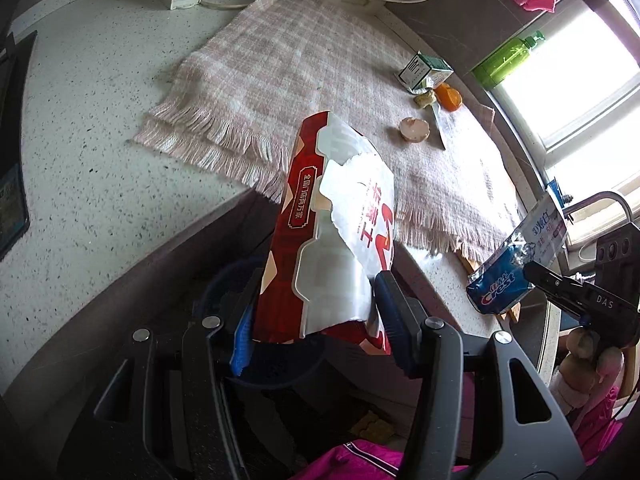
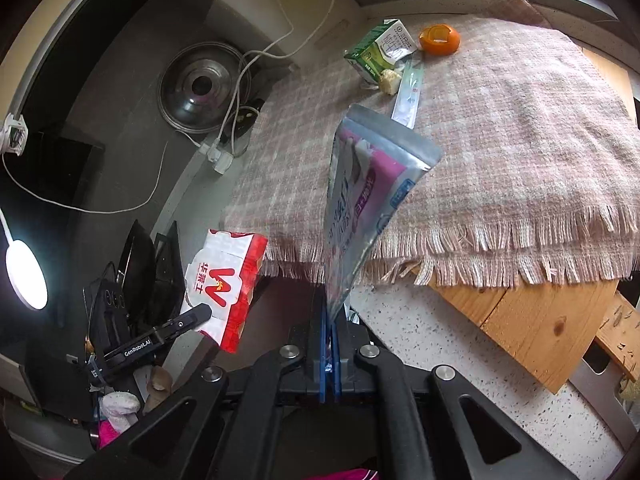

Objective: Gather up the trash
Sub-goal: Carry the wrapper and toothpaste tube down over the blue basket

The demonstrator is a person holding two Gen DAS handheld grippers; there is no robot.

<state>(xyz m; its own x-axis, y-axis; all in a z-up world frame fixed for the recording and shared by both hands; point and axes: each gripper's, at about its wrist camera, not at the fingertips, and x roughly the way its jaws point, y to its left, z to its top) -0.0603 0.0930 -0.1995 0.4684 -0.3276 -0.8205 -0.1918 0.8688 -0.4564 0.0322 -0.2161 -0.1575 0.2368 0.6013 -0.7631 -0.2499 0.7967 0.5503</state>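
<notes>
Pinching a red-and-white wrapper (image 1: 336, 236), the left gripper (image 1: 316, 312); right gripper (image 2: 330, 344) clamps a toothpaste tube (image 2: 368, 200).

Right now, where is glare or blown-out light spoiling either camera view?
Left wrist view: the window at right is blown out white, and the red and white paper food bag in the left gripper shows sheen. Right wrist view: a round white lamp glares at left; edges bend and darken.

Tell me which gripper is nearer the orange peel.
Right, by a narrow margin. The right gripper faces the orange peel across the cloth; the left gripper sits farther left.
</notes>
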